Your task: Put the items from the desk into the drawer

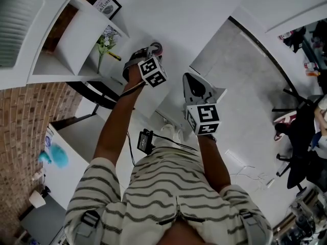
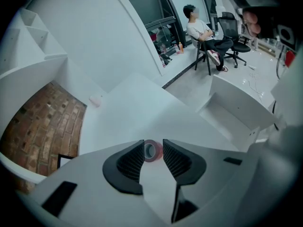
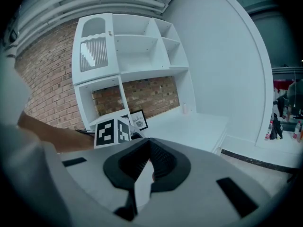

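Left gripper view: left gripper (image 2: 153,144) released, jaws apart, a red tape roll (image 2: 152,152) between their tips on the white desk (image 2: 132,103). Centre it, then squeeze. Right gripper (image 3: 149,150) clenched, empty.

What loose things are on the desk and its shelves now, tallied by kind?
Tape roll: 1
Small pale item: 1
Framed sign: 1
Flower sprig: 1
Total: 4

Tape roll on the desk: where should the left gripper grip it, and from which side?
Probably best to pinch the tape roll across its curved outer wall, from above: it is a small ring on the desk, and the left gripper's open jaws stand either side of it.
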`<state>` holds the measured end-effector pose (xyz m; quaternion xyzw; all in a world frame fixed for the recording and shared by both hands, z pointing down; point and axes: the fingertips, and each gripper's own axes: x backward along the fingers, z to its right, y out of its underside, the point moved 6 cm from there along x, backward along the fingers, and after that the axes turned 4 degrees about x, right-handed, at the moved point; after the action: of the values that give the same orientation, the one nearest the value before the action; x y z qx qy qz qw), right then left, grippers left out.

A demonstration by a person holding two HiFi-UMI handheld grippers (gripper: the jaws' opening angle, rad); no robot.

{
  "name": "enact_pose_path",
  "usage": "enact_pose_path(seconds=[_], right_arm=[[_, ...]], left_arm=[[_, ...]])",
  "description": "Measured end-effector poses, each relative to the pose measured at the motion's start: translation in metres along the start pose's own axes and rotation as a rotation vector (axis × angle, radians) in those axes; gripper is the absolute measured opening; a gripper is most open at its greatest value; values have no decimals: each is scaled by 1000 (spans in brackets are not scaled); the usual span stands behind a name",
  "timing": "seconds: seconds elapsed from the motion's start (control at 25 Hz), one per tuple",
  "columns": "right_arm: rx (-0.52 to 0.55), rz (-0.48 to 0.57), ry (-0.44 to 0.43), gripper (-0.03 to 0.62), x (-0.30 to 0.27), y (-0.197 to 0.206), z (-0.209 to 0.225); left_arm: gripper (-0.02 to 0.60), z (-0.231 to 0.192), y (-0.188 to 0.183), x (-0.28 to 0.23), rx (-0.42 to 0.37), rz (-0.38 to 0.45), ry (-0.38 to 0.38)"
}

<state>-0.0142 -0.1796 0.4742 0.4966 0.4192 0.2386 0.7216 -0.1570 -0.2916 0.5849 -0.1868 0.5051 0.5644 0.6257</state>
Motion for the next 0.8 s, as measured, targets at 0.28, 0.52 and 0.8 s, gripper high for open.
enact_pose_path(seconds=[0.28,0.52,0.8], right_arm=[[-11,-3,8,11,-5,1,9],[-35,-8,12,11,-10,3,17],[-36,-12,24,11,-12,3,24]], left_arm=[[143,-3,9,-29,-33,-42,56],[144,-3,14,-52,-48,-66,115],[144,-4,20,-73,-54,-93,182]])
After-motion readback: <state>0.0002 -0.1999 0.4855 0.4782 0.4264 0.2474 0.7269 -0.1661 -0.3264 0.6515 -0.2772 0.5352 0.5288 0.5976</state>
